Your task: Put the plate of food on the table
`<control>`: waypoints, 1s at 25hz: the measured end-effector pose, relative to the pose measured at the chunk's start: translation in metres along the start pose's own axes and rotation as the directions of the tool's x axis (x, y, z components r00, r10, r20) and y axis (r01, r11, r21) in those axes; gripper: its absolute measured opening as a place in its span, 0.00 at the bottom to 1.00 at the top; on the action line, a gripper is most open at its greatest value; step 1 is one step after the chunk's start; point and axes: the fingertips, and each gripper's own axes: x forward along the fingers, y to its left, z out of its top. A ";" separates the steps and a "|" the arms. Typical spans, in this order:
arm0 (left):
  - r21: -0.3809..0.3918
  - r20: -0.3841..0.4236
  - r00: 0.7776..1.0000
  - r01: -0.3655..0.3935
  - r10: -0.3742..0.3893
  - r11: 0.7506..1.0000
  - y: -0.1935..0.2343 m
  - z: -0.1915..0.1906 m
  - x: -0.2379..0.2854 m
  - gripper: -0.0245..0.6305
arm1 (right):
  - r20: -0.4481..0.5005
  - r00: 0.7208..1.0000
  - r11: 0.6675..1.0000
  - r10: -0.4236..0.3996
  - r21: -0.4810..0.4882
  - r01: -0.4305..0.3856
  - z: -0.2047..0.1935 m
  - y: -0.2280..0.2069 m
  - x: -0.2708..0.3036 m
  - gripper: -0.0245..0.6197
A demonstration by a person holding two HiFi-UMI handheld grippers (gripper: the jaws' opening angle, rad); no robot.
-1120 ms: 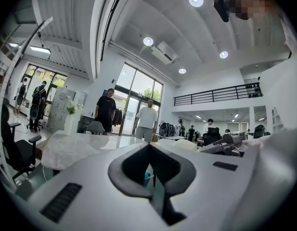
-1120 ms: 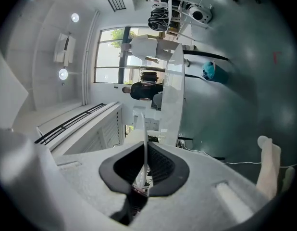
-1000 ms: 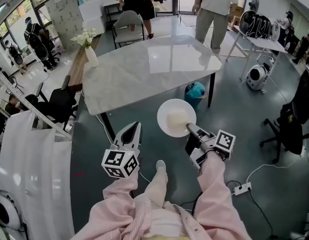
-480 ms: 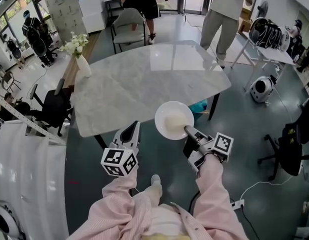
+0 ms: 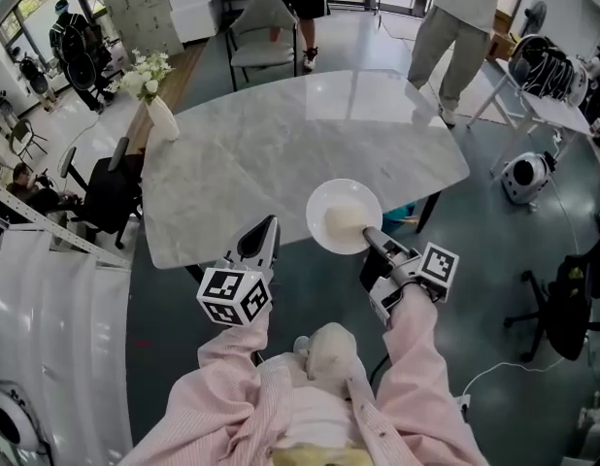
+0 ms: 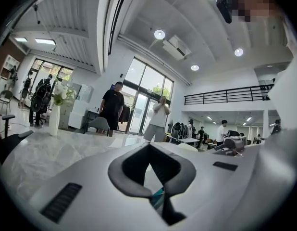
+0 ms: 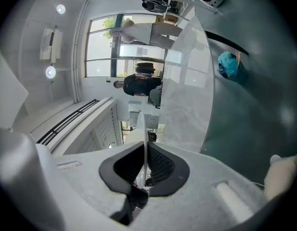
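A white plate [image 5: 344, 216] with a pale heap of food [image 5: 345, 222] hangs level over the near edge of the white marble table [image 5: 281, 144]. My right gripper [image 5: 371, 235] is shut on the plate's near rim. In the right gripper view the plate [image 7: 145, 129] shows edge-on, pinched between the dark pads, with the table [image 7: 187, 85] beyond. My left gripper [image 5: 264, 235] is shut and holds nothing, its tip just short of the table's front edge, left of the plate. The left gripper view looks low across the tabletop [image 6: 38, 153].
A vase of white flowers [image 5: 152, 90] stands at the table's far left corner. A grey chair [image 5: 266, 27] and two standing people [image 5: 465, 13] are beyond the table. A black office chair [image 5: 111, 187] is at the left, a teal bin [image 7: 230, 64] under the table.
The person has stepped forward and the table has come closer. The plate, which hung over the floor short of the table, now overlaps its near edge. Both grippers keep the same state.
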 end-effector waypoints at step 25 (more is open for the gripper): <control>-0.151 -0.053 0.973 -0.232 0.227 0.961 0.120 -0.013 0.212 0.03 | -0.249 0.968 0.999 -0.037 -0.024 0.032 0.165 -0.056 0.213 0.06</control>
